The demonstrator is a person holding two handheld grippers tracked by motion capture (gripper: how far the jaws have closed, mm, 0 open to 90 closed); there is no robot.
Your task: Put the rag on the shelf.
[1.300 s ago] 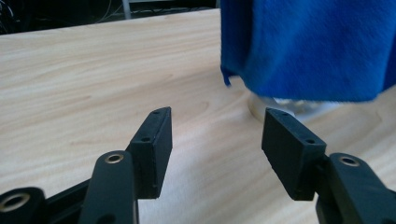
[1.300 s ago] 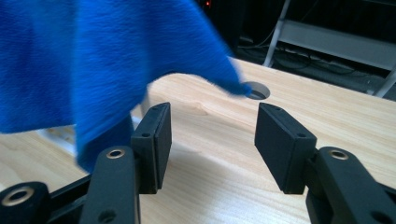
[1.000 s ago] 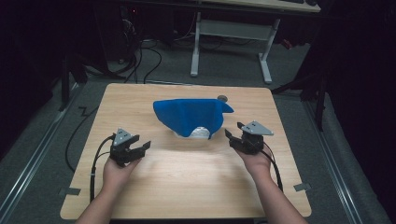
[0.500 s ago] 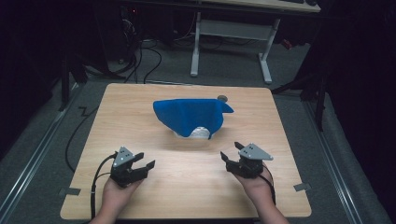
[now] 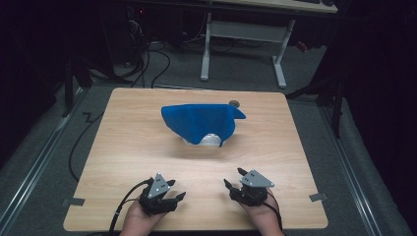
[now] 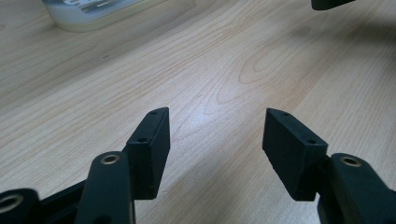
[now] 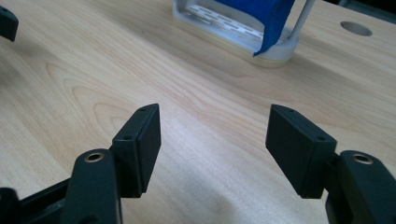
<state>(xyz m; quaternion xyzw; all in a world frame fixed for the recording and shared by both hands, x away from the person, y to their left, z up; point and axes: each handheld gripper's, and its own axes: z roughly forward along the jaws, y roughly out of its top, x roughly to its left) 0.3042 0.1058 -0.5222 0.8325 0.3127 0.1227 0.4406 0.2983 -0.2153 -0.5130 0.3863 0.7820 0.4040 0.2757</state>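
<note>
The left gripper (image 5: 173, 192) sits low at the table's (image 5: 123, 147) near edge, its jaws spread over bare wood and angled toward the middle. The right gripper (image 5: 234, 181) rests level with it, well apart, jaws likewise spread with nothing between them. One blue cloth (image 5: 201, 121) is draped over one white slotted basket (image 5: 209, 140) at the table's centre, far from both grippers. One round hole (image 5: 234, 103) lies by the far edge. Nothing stands between grippers and cloth
</note>
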